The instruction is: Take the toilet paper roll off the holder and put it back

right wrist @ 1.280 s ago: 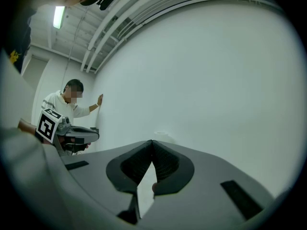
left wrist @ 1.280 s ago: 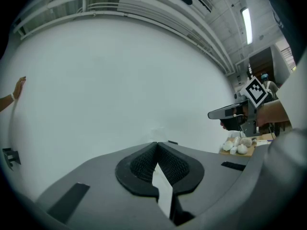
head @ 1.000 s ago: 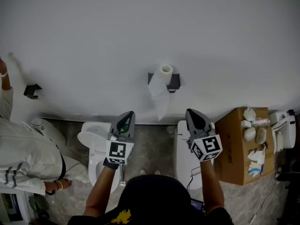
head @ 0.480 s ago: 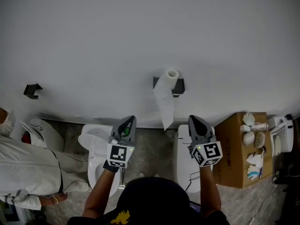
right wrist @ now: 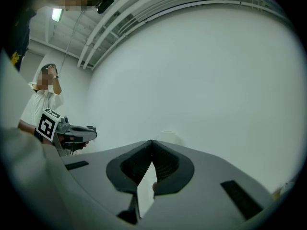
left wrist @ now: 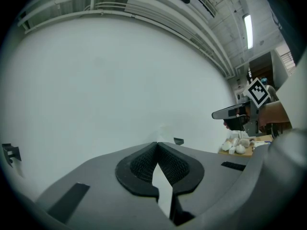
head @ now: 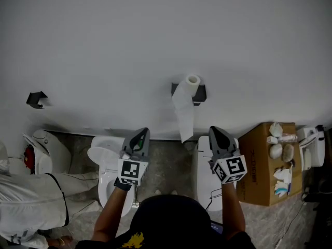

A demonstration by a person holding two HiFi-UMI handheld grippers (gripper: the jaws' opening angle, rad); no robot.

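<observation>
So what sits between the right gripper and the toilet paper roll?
Nothing: in the head view only bare white wall separates the right gripper from the toilet paper roll.

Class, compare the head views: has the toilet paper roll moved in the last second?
No. The toilet paper roll sits on its black holder as before, tail hanging down; both shift together in frame.

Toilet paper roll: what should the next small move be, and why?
Probably open the right gripper and carry it toward the toilet paper roll. The roll sits on its black holder on the wall, tail hanging, untouched. The left gripper and the right are both shut and empty, short of it; the right looks nearer.
</observation>
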